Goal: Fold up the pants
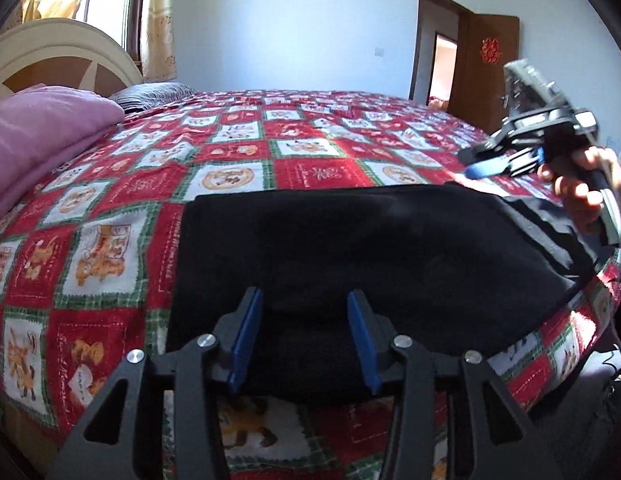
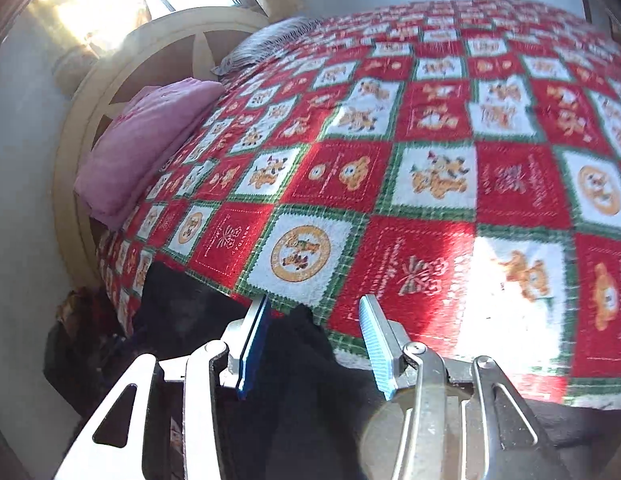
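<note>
Black pants [image 1: 350, 248] lie folded flat near the front edge of the bed. My left gripper [image 1: 306, 300] hangs open just above their near part, holding nothing. My right gripper [image 1: 476, 166] shows at the right of the left wrist view, held in a hand above the pants' right end. In the right wrist view the right gripper [image 2: 314, 304] is open over the pants' dark edge [image 2: 302, 360], which rises between its fingers without being clamped.
A red, white and green patchwork blanket [image 1: 246, 152] covers the bed. A folded pink quilt [image 1: 42, 128] and a striped pillow [image 1: 150, 94] lie by the cream headboard [image 1: 58, 52]. A brown door [image 1: 486, 64] stands open at back right.
</note>
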The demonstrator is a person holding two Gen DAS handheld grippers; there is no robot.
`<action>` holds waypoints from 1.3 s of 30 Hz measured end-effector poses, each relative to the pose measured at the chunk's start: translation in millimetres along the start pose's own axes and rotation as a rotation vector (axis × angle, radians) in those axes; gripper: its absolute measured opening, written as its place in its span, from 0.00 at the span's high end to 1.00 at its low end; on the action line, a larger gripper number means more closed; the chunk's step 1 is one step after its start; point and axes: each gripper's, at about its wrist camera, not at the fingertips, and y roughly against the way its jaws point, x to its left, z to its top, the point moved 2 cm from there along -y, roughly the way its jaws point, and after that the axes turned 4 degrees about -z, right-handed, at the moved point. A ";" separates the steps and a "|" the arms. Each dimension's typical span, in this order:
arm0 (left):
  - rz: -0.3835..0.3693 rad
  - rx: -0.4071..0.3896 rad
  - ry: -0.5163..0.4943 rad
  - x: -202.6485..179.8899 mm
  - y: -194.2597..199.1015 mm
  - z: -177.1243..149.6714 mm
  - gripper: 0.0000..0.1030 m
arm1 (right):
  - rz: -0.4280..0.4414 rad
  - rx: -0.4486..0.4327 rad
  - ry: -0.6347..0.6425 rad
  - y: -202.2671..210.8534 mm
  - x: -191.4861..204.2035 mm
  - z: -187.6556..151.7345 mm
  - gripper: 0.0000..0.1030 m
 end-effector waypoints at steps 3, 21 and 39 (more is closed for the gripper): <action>-0.014 -0.014 0.015 3.9 3.4 -2.2 0.54 | 0.018 0.044 -0.017 -19.1 6.7 -6.0 0.59; -0.019 -0.070 -0.049 -31.8 27.8 14.2 0.23 | -0.069 -0.061 -0.007 50.9 -36.8 -27.3 0.43; -0.482 0.104 -0.405 -257.4 -22.7 41.0 0.50 | -0.396 -0.428 -0.467 356.5 -262.1 -199.2 0.43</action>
